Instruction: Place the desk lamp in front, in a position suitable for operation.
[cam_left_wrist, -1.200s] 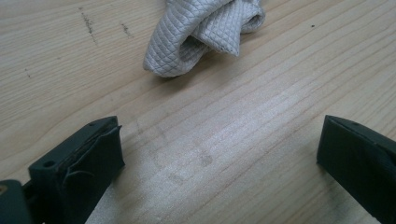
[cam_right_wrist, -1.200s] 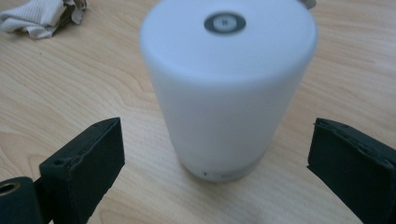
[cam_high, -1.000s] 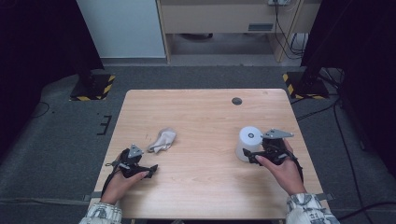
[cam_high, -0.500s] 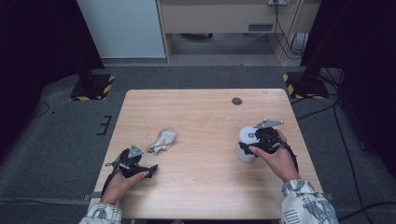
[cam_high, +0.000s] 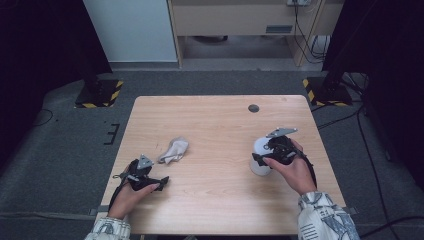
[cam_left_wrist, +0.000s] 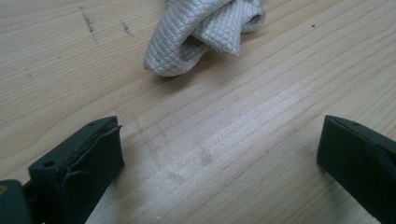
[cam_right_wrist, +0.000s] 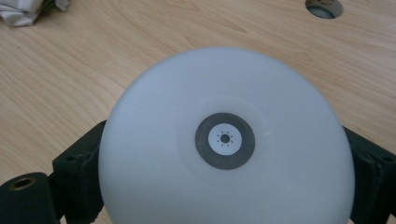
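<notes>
On the wooden table (cam_high: 220, 125), to the right of the crumpled cloth (cam_high: 174, 150), the right gripper (cam_high: 270, 152) is closing its jaws around a white round lamp (cam_right_wrist: 224, 140), one jaw pressing each side. The left gripper (cam_high: 150, 181) is lying just below the cloth, jaws spread wide and holding nothing. Judging from this, the lamp is being secured; the cloth is lying untouched, so any wiping remains undone.
</notes>
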